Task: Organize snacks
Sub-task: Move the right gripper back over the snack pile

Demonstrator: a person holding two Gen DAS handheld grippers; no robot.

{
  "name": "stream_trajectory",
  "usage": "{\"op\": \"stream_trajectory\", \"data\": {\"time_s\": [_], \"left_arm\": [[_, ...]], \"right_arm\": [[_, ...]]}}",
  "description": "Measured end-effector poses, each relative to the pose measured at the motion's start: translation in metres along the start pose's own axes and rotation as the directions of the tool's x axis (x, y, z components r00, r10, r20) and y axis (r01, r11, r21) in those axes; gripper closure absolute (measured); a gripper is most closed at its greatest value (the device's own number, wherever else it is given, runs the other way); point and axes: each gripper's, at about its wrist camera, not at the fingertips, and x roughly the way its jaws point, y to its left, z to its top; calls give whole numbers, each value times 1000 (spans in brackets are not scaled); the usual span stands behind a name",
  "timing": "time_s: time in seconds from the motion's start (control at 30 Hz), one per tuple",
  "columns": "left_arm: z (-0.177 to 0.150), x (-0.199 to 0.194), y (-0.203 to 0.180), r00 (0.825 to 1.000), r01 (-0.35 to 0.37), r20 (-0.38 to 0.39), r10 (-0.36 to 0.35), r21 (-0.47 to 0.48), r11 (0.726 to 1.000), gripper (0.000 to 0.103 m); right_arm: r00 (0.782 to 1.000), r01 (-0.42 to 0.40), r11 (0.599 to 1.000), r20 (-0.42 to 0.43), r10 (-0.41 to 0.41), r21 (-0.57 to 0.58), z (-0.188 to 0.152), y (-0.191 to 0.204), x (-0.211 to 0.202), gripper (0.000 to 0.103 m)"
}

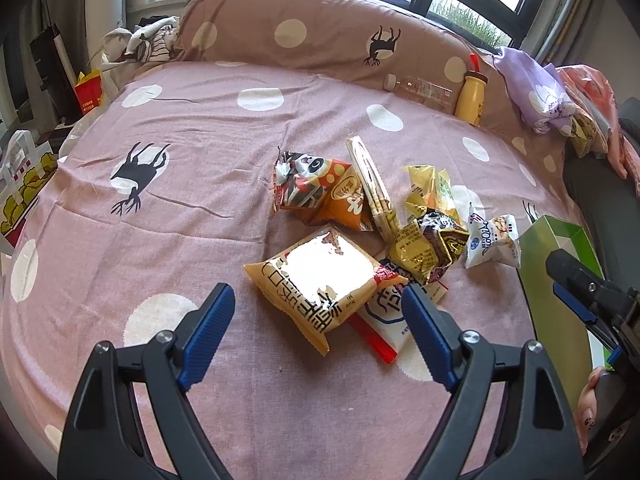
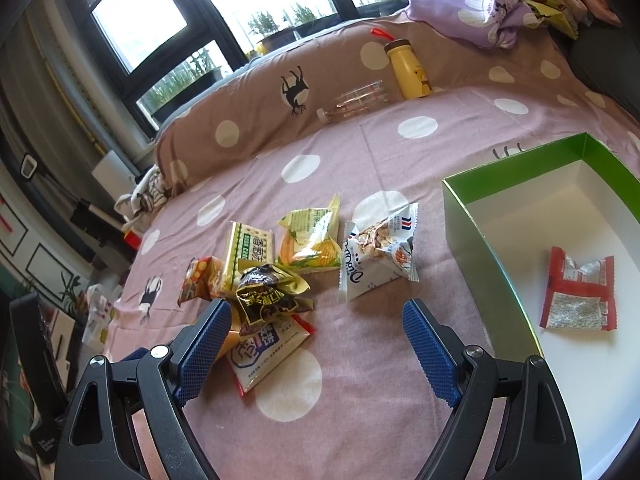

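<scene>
On a spotted pink bedspread (image 1: 168, 240), both the left gripper (image 1: 318, 336) and the right gripper (image 2: 316, 350) are hovering wide open and empty over a heap of snack packets (image 1: 360, 232), beside a green box (image 2: 472, 216) holding one red packet (image 2: 578, 294); overlapping, crinkly bags are risking a double grab or slip.

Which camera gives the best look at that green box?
The right wrist view: the green box shows its open white inside with one red packet lying in it. The left wrist view catches only a corner of the box at its right edge.
</scene>
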Motion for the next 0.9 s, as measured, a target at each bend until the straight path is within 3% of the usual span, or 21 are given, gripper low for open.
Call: {"op": "stream_trajectory", "data": {"time_s": [0.9], "left_arm": [[-2, 4, 0, 1000, -16, -20, 16, -4, 1000, 18]], "right_arm": [[1000, -1, 1000, -7, 1, 5, -1, -1, 2, 15]]}}
